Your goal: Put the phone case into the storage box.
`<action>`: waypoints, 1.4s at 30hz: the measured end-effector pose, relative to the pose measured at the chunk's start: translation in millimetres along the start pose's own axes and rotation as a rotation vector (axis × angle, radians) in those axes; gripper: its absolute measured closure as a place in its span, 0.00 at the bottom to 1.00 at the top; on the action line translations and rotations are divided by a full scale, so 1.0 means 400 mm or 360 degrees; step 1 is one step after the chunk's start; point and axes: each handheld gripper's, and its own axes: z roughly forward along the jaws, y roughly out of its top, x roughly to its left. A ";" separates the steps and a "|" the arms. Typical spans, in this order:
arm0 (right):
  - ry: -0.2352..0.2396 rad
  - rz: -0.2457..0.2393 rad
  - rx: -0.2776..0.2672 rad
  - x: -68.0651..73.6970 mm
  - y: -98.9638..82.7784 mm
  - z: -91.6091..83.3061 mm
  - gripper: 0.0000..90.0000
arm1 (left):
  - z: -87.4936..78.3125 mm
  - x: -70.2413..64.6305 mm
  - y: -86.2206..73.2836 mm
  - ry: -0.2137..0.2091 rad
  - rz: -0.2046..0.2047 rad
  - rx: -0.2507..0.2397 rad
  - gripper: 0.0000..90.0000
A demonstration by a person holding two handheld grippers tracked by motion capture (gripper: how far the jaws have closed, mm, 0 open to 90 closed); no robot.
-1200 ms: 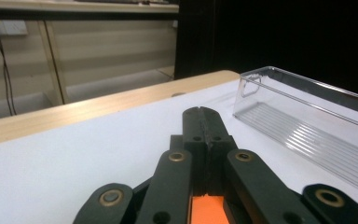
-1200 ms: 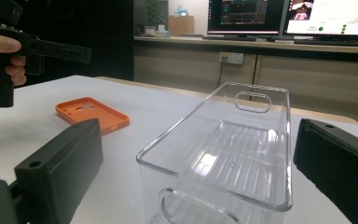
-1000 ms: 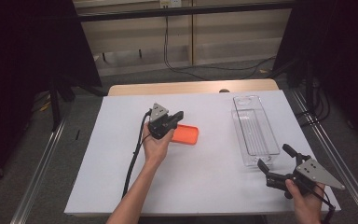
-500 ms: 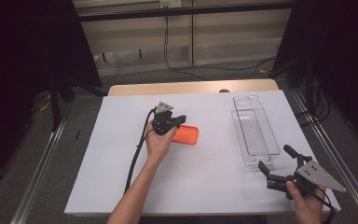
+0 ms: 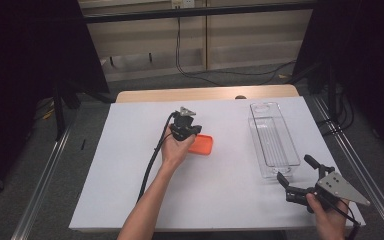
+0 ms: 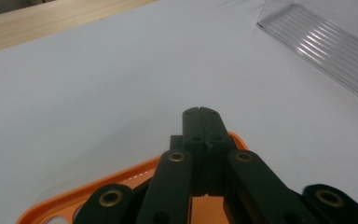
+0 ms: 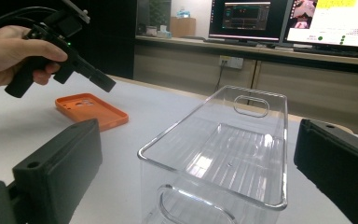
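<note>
Above the orange phone case [image 5: 201, 144], lying mid-table, the left gripper [image 5: 194, 131] is poised with jaws pressed together, apparently empty. An approach seems under way; opening is called for next. The right gripper [image 5: 294, 175] is held wide beside the clear bin [image 5: 272, 141].

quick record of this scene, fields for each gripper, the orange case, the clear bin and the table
left gripper: fingers shut with nothing between them, held above the orange case, not touching it in the right gripper view
right gripper: fingers open, empty, at the near end of the clear bin
orange case: phone case lying flat on the table, open side up, apart from the clear bin
clear bin: long transparent bin, upright, empty, handle cutouts at both ends
table: white sheet over a wooden top
</note>
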 end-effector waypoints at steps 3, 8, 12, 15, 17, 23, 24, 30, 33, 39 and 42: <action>-0.0002 0.0004 -0.0001 0.001 0.000 -0.001 0.01 | 0.009 0.009 0.012 -0.0014 -0.0025 0.0010 1.00; 0.0008 0.0005 -0.0004 0.002 0.000 -0.001 0.01 | 0.026 0.039 0.018 -0.0026 -0.0104 0.0010 1.00; 0.0002 0.0003 0.0002 -0.001 -0.001 -0.001 0.01 | 0.044 0.057 0.010 -0.0029 -0.0131 0.0030 1.00; -0.0001 0.0002 0.0005 -0.001 -0.001 0.000 0.01 | 0.062 0.056 -0.001 -0.0014 -0.0129 0.0055 1.00; 0.0005 0.0002 -0.0002 -0.001 0.000 -0.002 0.01 | 0.068 0.051 -0.004 -0.0023 -0.0119 0.0083 1.00; 0.0007 0.0002 0.0003 -0.001 0.000 -0.002 0.01 | 0.093 0.045 -0.012 0.0000 -0.0128 0.0101 1.00; 0.0007 -0.0002 0.0006 -0.001 -0.001 -0.002 0.01 | 0.096 0.049 -0.016 -0.0007 -0.0136 0.0114 1.00; 0.0004 0.0021 0.0013 -0.002 -0.002 -0.001 0.00 | 0.101 0.047 -0.019 -0.0015 -0.0122 0.0122 1.00; 0.0007 0.0015 0.0015 -0.001 -0.002 -0.002 0.00 | 0.103 0.046 -0.022 -0.0018 -0.0127 0.0122 0.99; 0.0008 0.0006 0.0012 -0.001 -0.002 -0.003 0.00 | 0.099 0.039 -0.026 -0.0026 -0.0119 0.0136 1.00; 0.0002 0.0010 0.0013 -0.002 -0.002 -0.002 0.00 | 0.095 0.038 -0.029 -0.0036 -0.0110 0.0145 1.00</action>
